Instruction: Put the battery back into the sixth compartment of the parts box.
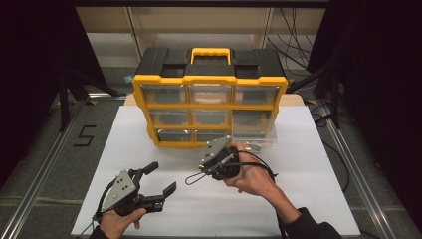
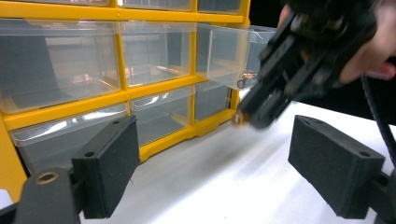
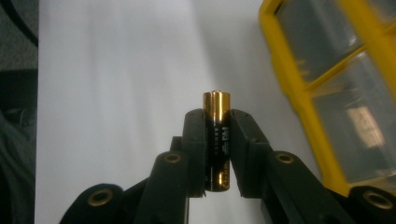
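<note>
A small battery (image 3: 217, 140) was pinched between the two black jaws of the right gripper (image 3: 217, 144). It was black with gold ends, and its gold top stuck out past the jaws. It was held up above the white counter (image 3: 116, 93), just in front of the yellow box of clear drawers (image 3: 299, 98), near its right side.

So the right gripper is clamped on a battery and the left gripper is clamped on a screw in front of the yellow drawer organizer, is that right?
Not quite. The left gripper holds nothing: the left gripper view shows its jaws wide apart over the white tabletop. The rest stands: the right gripper is clamped on a battery, in front of the yellow drawer organizer.
</note>
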### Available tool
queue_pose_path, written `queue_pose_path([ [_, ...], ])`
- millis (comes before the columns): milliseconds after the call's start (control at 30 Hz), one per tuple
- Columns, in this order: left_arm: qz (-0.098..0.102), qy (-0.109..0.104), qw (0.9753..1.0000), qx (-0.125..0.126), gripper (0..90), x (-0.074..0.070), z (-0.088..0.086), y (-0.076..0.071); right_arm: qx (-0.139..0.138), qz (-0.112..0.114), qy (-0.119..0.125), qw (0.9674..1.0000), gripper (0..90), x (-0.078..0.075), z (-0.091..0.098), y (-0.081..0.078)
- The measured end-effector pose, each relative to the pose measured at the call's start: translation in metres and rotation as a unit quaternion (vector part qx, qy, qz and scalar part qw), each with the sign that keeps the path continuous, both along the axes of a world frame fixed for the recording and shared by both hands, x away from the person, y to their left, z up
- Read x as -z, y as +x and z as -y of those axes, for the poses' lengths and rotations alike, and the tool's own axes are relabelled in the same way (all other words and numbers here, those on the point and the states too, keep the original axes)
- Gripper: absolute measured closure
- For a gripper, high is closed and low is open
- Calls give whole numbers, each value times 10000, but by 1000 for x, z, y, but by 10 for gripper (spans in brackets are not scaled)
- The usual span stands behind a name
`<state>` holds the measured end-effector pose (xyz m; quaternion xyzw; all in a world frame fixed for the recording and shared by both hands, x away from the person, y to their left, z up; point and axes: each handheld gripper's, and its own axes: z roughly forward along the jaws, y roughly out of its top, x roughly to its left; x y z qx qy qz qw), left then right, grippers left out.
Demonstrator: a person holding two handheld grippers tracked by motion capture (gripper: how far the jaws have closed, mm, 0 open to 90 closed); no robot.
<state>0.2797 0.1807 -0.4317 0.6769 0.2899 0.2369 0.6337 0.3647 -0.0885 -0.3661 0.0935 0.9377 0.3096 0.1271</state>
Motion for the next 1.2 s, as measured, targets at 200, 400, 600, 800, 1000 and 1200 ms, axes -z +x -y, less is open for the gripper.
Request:
queue_pose_path([
  [200, -2, 0, 10000, -3, 157, 0, 0, 0, 165, 262, 311, 9990, 768, -26, 13, -4],
  [400, 5, 2, 10000, -2, 157, 0, 0, 0, 382, 629, 647, 9952, 768, -54, 37, -3],
  [600, 12, 11, 10000, -5, 157, 0, 0, 0, 627, 797, 942, 9904, 768, -73, 58, -3],
  [800, 18, 13, 10000, -5, 157, 0, 0, 0, 912, 964, 1151, 9845, 768, -84, 79, 1],
  [1000, 19, 13, 10000, 0, 157, 0, 0, 0, 1136, 1025, 1248, 9803, 768, -89, 94, 5],
  [1200, 19, 20, 10000, -5, 156, 0, 0, 0, 1491, 1115, 1316, 9737, 768, -92, 113, 11],
])
